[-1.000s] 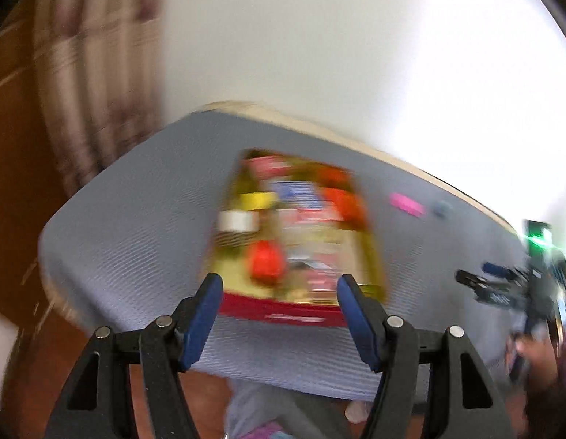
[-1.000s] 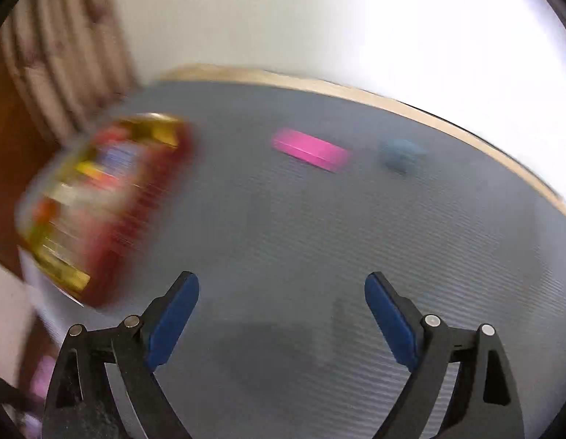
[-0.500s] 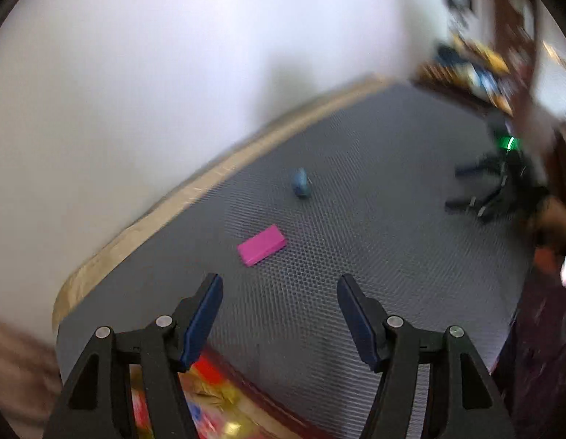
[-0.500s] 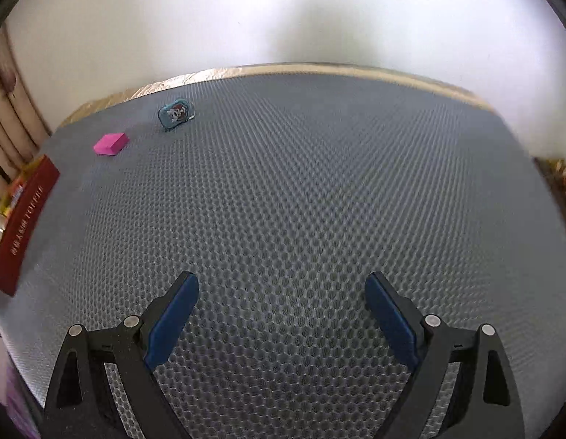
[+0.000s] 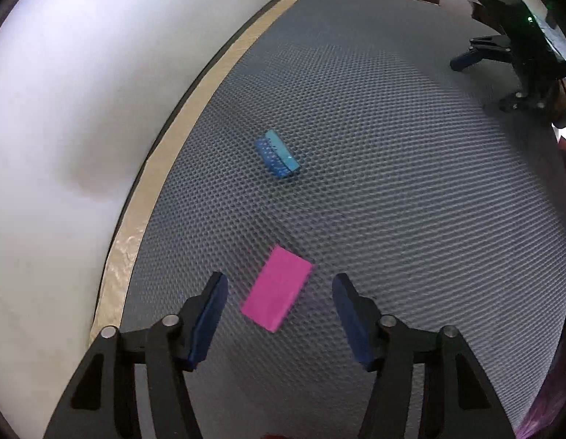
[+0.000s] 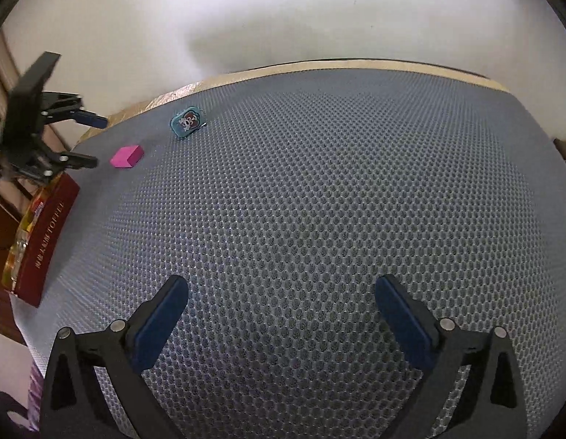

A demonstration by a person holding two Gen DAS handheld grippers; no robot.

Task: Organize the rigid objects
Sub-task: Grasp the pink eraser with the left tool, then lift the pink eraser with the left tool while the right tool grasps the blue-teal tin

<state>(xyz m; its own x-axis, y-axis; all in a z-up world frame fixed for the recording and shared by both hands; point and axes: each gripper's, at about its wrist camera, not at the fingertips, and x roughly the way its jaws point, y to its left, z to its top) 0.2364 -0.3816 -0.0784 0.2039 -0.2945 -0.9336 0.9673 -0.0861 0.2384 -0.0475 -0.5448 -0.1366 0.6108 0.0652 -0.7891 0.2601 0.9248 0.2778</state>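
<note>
Both grippers unclenched: left gripper [image 5: 279, 311] closing around the untouched, seemingly slightly blurred pink block [image 5: 276, 288]; right gripper [image 6: 281, 311] widening, empty

One pink block [image 5: 277, 289], one blue piece [image 5: 277, 158] (small), one red box [image 6: 45, 234].

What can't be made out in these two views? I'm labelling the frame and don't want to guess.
- Red box, right wrist view: contents cut off by the left edge; its lettering is too small to read fully.
- Blue item, left wrist view: seen edge-on, its face hidden.
- Pink block, left wrist view: whether the left gripper touches it is unclear.
</note>
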